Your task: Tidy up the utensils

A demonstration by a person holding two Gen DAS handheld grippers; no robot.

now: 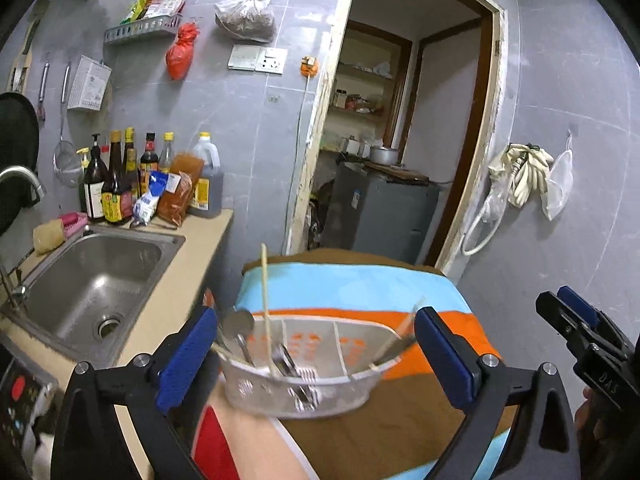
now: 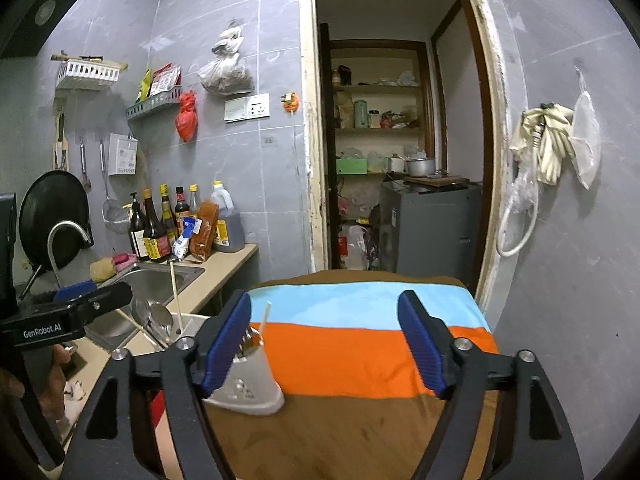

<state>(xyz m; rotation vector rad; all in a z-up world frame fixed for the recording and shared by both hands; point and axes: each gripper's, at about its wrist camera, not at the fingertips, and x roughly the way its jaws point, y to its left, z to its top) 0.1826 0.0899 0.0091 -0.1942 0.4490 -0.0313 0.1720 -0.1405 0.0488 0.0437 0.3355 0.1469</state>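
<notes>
Left wrist view shows the light, thin-walled utensil basket (image 1: pixel 300 376) on the striped desk (image 1: pixel 360 292), between the released left hand-held gripper (image 1: pixel 316 356), best taken by its stiff rim; right hand-held gripper (image 2: pixel 324 344) released too.

Plainly a small home kitchen. Steel sink (image 1: pixel 96 276) sunk into a beige counter (image 1: pixel 180 280), curved tap (image 2: pixel 66 236) at its left edge. Behind the sink, sauce and oil bottles (image 1: pixel 120 184) crowded against grey tile. Above the sink, a strainer (image 2: pixel 110 200) and black pan (image 2: pixel 54 216) hung on the wall. Right of the sink, a doorway (image 2: pixel 400 140) onto pantry shelves of jars and pots.
</notes>
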